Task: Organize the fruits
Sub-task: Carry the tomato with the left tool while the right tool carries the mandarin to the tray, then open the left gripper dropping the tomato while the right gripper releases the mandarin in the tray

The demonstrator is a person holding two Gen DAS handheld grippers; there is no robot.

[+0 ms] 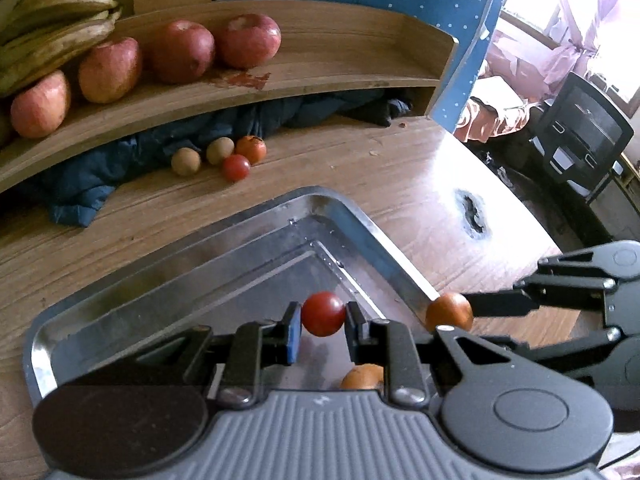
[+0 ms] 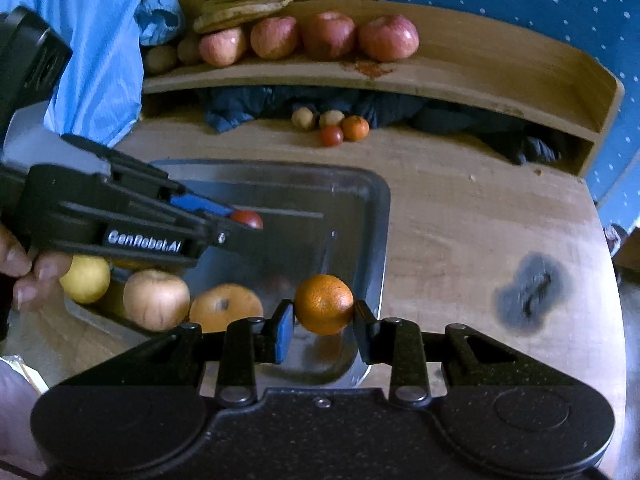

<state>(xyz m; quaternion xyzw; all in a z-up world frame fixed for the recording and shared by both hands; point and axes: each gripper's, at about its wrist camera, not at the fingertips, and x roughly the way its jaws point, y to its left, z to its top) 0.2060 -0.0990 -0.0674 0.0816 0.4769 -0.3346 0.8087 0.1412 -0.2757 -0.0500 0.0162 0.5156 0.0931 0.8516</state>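
My left gripper (image 1: pixel 323 315) is shut on a small red tomato (image 1: pixel 323 313) above the metal tray (image 1: pixel 352 220). My right gripper (image 2: pixel 324 312) is shut on a small orange (image 2: pixel 324 303) over the tray's right rim (image 2: pixel 382 216). In the left wrist view the right gripper comes in from the right with the orange (image 1: pixel 449 312). In the right wrist view the left gripper (image 2: pixel 248 219) holds the tomato (image 2: pixel 247 218) over the tray. The tray holds a yellow fruit (image 2: pixel 86 278), a pale apple (image 2: pixel 156 299) and an orange fruit (image 2: pixel 226 306).
Several small fruits (image 1: pixel 224 156) lie on the wooden table by a dark blue cloth (image 1: pixel 80 188). A wooden shelf (image 1: pixel 340 68) above carries red apples (image 1: pixel 182 56) and bananas (image 1: pixel 60 20). A dark burn mark (image 1: pixel 472 214) is on the table at the right.
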